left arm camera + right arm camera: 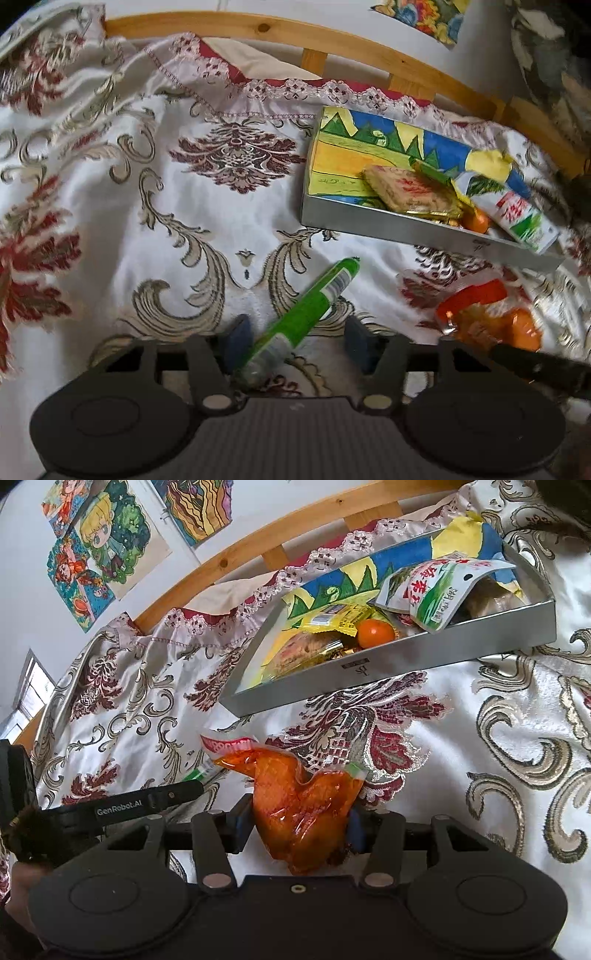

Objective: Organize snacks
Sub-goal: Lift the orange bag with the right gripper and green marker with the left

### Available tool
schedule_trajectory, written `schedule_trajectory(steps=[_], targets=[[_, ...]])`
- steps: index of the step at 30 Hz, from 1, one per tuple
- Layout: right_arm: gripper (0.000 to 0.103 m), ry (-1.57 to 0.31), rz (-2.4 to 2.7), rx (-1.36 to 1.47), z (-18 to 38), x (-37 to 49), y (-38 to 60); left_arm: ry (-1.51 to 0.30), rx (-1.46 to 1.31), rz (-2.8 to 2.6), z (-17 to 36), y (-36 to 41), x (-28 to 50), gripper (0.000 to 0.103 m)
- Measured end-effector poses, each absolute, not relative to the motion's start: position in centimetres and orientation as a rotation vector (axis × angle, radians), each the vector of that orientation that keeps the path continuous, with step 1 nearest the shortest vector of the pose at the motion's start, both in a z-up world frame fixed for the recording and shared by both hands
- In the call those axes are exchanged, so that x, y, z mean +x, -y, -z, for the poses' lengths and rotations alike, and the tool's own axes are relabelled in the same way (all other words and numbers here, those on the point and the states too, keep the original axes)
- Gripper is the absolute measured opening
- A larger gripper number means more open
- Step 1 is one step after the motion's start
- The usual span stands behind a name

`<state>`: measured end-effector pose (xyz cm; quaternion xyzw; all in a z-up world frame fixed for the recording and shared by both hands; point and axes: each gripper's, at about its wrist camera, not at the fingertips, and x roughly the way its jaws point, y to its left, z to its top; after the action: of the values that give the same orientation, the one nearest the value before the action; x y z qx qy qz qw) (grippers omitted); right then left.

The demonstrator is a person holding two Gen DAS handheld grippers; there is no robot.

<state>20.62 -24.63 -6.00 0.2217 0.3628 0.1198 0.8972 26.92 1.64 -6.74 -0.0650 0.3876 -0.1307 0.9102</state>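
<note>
Orange-red vacuum-sealed meat snack pouch [306,808] sits pinched between the blue pads of the right claw [299,825], just short of the grey metal tray [388,664] that already holds packets and a small orange. The left claw [295,341], half open, straddles the slim green snack stick [306,314] on the patterned bedspread [147,184]; whether its pads touch is unclear. Judged step: gathering. Next, carry both over the tray's near wall and release.
</note>
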Motion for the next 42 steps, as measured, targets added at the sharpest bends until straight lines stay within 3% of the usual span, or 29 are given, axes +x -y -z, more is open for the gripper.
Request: schedule_trajectory(steps=[2,8,13,16,23,25,28,33,42], targets=[[0.053,-0.745,-0.250,0.459,6.3,20.8,24.5,-0.808,-0.153,0.253,6.8,-1.8,27.0,0.039],[0.056,-0.734,-0.253,0.452,6.7,20.9,24.2,-0.862,-0.214,0.258,6.3,-2.0,26.7,0.028],[0.056,-0.729,-0.250,0.426,6.7,20.7,23.9,-0.912,-0.210,0.271,5.5,-1.7,26.3,0.026],[0.057,-0.727,-0.249,0.427,6.7,20.7,23.8,-0.897,-0.192,0.258,6.0,-1.4,26.8,0.031],[0.057,-0.722,-0.246,0.417,6.8,20.6,23.7,-0.835,-0.090,0.270,6.6,0.0,28.1,0.065],[0.057,-0.720,-0.245,0.411,6.8,20.6,23.7,-0.834,-0.054,0.269,6.8,0.5,28.4,0.065],[0.057,-0.717,-0.244,0.404,6.9,20.5,23.6,-0.831,-0.022,0.266,7.0,0.9,28.3,0.059],[0.057,-0.714,-0.242,0.393,7.0,20.6,23.4,-0.842,-0.002,0.259,6.8,1.0,27.9,0.032],[0.055,-0.706,-0.215,0.373,6.7,20.4,23.0,-0.885,-0.143,0.286,5.8,0.6,26.9,0.018]])
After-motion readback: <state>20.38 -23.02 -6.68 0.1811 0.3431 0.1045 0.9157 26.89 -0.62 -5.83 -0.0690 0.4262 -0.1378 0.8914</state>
